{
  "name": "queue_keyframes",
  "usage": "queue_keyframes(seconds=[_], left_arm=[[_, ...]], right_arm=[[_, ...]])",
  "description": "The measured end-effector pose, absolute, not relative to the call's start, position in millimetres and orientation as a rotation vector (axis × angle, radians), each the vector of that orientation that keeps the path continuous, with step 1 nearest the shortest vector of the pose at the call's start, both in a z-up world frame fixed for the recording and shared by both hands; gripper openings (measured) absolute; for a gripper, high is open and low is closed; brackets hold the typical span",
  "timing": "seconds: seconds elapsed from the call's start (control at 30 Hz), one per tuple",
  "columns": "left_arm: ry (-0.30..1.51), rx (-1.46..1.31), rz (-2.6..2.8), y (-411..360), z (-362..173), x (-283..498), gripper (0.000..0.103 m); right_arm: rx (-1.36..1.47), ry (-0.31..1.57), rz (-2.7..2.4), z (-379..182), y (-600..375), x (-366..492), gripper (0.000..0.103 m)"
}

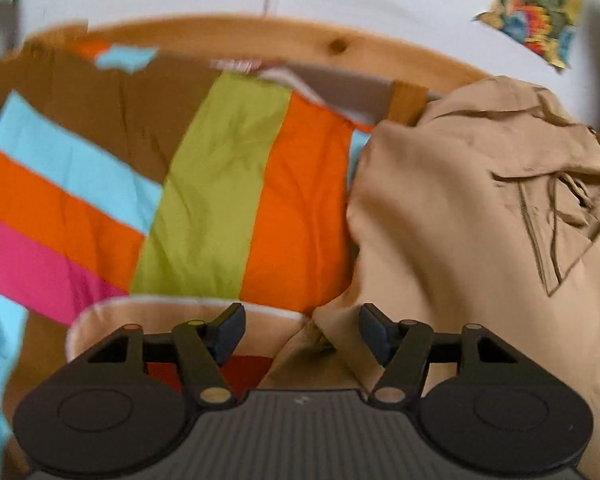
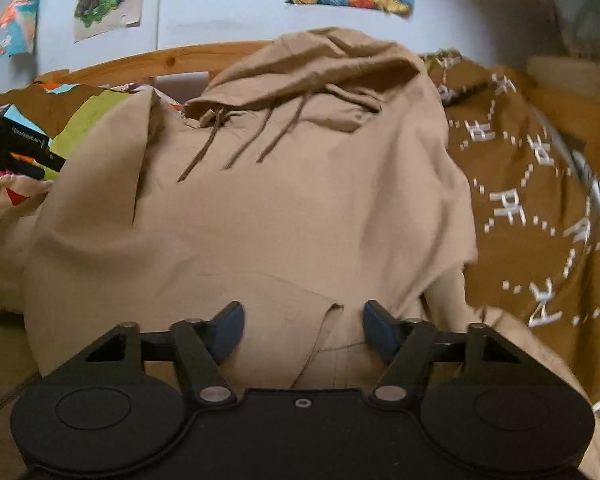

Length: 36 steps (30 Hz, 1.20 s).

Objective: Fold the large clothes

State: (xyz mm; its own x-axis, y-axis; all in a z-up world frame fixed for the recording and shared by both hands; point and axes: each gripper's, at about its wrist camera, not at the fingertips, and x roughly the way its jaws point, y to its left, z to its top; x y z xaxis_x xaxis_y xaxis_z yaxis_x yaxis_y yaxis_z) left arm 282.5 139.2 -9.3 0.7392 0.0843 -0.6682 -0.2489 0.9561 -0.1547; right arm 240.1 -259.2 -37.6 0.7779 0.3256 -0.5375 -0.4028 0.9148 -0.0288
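- Two hand-held grippers hover over one tan cotton hooded sweatshirt [image 2: 284,208], which lies spread front-up on a bed, its hood [image 2: 316,60] toward the pale wooden headboard [image 1: 260,36].
- Left gripper [image 1: 302,330]: jaws spread wide and holding nothing, poised just above a tan sleeve end with a pale cuff [image 1: 180,312] that lies on the multicoloured striped bedspread [image 1: 204,184].
- Right gripper [image 2: 303,330]: jaws likewise apart and empty, low over the hem near the front pocket edge [image 2: 324,320].
- The sweatshirt's right side lies against a brown blanket with a white printed pattern [image 2: 540,200].
- Progress, as I judge it: early. The garment looks laid out and roughly flattened, though still rumpled at the shoulders. No clear fold shows in the body.
- What seems left: bringing the sleeves across the chest, then folding the body up toward the hood, and smoothing.
- Both views are blurred, so finer creases cannot be read.
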Motion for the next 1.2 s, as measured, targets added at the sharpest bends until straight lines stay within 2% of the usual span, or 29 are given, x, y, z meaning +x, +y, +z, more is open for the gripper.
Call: queue_keyframes(seconds=[0.03, 0.07, 0.1, 0.13, 0.17, 0.33, 0.43, 0.53, 0.6, 0.63, 0.67, 0.73, 0.77, 0.8, 0.93, 1.1, 1.2], left_arm=[[0.725, -0.258, 0.175, 140.8, -12.0, 285.2, 0.067], [0.735, -0.265, 0.167, 139.5, -14.6, 289.4, 0.066], [0.748, -0.266, 0.155, 136.7, -18.3, 294.4, 0.058], [0.758, -0.272, 0.139, 134.9, -21.1, 298.8, 0.043], [0.766, -0.286, 0.123, 134.1, -23.8, 301.3, 0.034], [0.752, -0.338, 0.186, 128.7, -23.3, 302.5, 0.021], [0.744, -0.304, 0.201, 122.6, -20.0, 296.9, 0.02], [0.754, -0.261, 0.202, 115.6, -21.1, 297.9, 0.02], [0.76, -0.247, 0.215, 111.8, -22.2, 302.9, 0.022], [0.76, -0.238, 0.221, 110.6, -22.0, 303.2, 0.029], [0.758, -0.221, 0.23, 108.6, -21.5, 302.8, 0.032], [0.742, -0.204, 0.239, 105.0, -18.5, 298.8, 0.051], [0.727, -0.204, 0.225, 105.0, -17.0, 293.7, 0.054], [0.704, -0.202, 0.208, 103.9, -14.3, 287.1, 0.057], [0.642, -0.188, 0.166, 98.0, -6.7, 263.7, 0.069], [0.696, -0.061, 0.138, 75.3, -16.1, 257.8, 0.071], [0.783, 0.008, 0.186, 67.6, -35.1, 267.3, 0.073]], right_arm=[[-0.135, 0.56, 0.399, -37.8, -260.3, 240.8, 0.043], [-0.117, 0.572, 0.409, -37.9, -261.6, 241.3, 0.026], [-0.096, 0.578, 0.419, -38.1, -264.2, 240.8, 0.006], [-0.068, 0.581, 0.439, -37.5, -268.1, 239.1, 0.0], [-0.042, 0.575, 0.446, -35.6, -271.6, 236.2, 0.0], [0.017, 0.501, 0.31, 1.5, -294.5, 207.6, 0.0], [0.019, 0.514, 0.219, 16.6, -308.9, 192.8, 0.0], [-0.035, 0.629, 0.221, 1.0, -305.7, 198.3, 0.0], [-0.088, 0.686, 0.208, -17.4, -299.3, 204.2, 0.002], [-0.092, 0.677, 0.202, -19.2, -299.7, 202.4, 0.004], [-0.1, 0.664, 0.193, -17.3, -299.7, 200.6, 0.009], [-0.119, 0.61, 0.191, -10.2, -296.1, 194.8, 0.027], [-0.138, 0.586, 0.204, -8.8, -292.8, 193.8, 0.043], [-0.158, 0.562, 0.221, -7.9, -290.4, 190.7, 0.051], [-0.23, 0.513, 0.32, -9.1, -273.0, 180.4, 0.052], [-0.435, 0.537, 0.295, -25.4, -252.2, 182.5, 0.061], [-0.435, 0.566, 0.268, -33.5, -258.0, 189.3, 0.063]])
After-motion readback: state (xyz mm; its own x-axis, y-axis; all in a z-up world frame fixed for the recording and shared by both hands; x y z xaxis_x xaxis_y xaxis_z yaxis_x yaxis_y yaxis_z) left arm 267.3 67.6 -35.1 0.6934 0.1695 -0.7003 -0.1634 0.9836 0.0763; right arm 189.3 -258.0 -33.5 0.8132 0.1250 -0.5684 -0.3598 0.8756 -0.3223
